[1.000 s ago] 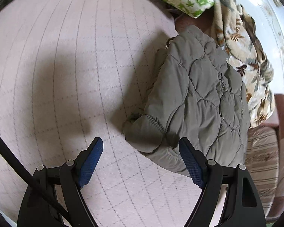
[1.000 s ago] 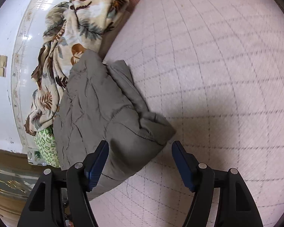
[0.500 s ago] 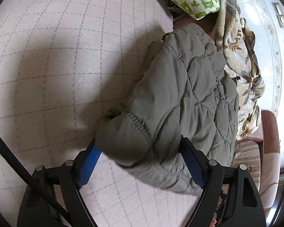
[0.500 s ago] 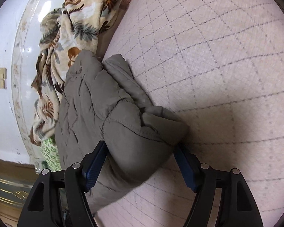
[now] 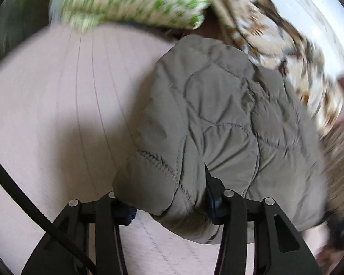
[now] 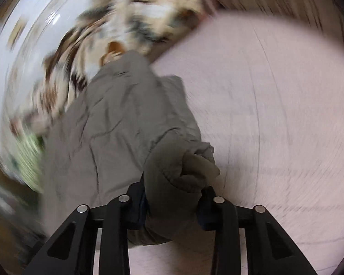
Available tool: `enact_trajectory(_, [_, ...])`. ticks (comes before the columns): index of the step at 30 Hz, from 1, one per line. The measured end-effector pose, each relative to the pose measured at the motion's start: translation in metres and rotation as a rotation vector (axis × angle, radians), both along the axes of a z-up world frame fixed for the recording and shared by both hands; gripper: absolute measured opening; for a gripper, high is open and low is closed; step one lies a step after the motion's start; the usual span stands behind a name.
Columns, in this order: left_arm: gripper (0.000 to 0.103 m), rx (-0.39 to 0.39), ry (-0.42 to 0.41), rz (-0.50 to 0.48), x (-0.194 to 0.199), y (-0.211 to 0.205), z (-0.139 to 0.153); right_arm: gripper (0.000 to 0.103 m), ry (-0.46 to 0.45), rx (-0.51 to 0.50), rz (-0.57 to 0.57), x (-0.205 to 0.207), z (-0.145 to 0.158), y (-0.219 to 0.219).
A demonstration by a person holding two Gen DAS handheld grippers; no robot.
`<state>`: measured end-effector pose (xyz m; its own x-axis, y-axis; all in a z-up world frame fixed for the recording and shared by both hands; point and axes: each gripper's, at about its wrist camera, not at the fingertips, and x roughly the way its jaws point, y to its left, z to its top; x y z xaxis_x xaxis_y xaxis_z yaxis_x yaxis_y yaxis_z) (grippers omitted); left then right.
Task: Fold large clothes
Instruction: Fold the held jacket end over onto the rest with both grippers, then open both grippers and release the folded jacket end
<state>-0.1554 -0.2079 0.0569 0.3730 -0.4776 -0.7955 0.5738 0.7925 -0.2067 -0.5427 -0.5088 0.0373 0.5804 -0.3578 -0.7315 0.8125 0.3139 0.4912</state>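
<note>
A grey-green quilted jacket [image 5: 217,123] lies bunched on a pale pink quilted bed cover [image 5: 57,114]. In the left wrist view my left gripper [image 5: 169,206] has its jaws closing on the jacket's near padded end by the elastic cuff, and the blue pads press into the fabric. From the right wrist view the same jacket [image 6: 117,123] runs away from me. My right gripper [image 6: 172,206] is closing its jaws on a thick rolled fold of the jacket, squeezed between both pads. Both views are blurred by motion.
A leaf-print cream blanket [image 5: 286,52] is heaped behind the jacket, and it also shows as a blurred blanket [image 6: 126,29] in the right wrist view. A green-and-white patterned cloth [image 5: 135,2] lies at the far side. Bare bed cover [image 6: 275,114] spreads to the right.
Both grippers went from wide open around the jacket's ends to pinching the fabric. Both hands rolled and shifted, so the views turned and blurred.
</note>
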Motion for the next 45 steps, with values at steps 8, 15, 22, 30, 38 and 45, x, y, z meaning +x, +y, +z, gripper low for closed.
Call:
enact_trajectory(8, [0.044, 0.176, -0.298, -0.062, -0.028, -0.024, 0.013, 0.031, 0.303, -0.337, 0.115, 0.035, 0.023, 0.034])
enact_trajectory(15, [0.042, 0.175, -0.431, -0.043, -0.045, -0.016, 0.038, 0.029, 0.395, -0.545, 0.135, 0.049, 0.055, 0.061])
enact_trajectory(22, [0.041, 0.142, -0.494, -0.034, -0.061, 0.005, 0.064, 0.028, 0.389, -0.659, 0.139, 0.05, 0.089, 0.083])
enact_trajectory(30, [0.04, 0.098, -0.535, -0.017, -0.097, 0.046, 0.09, 0.028, 0.333, -0.701, 0.148, 0.019, 0.122, 0.12])
enact_trajectory(38, [0.041, 0.105, -0.5, -0.027, -0.144, 0.098, 0.07, 0.028, 0.317, -0.664, 0.176, -0.039, 0.112, 0.168])
enact_trajectory(45, [0.047, 0.211, -0.365, -0.06, -0.154, 0.11, 0.022, 0.03, 0.296, -0.419, 0.183, -0.081, 0.083, 0.168])
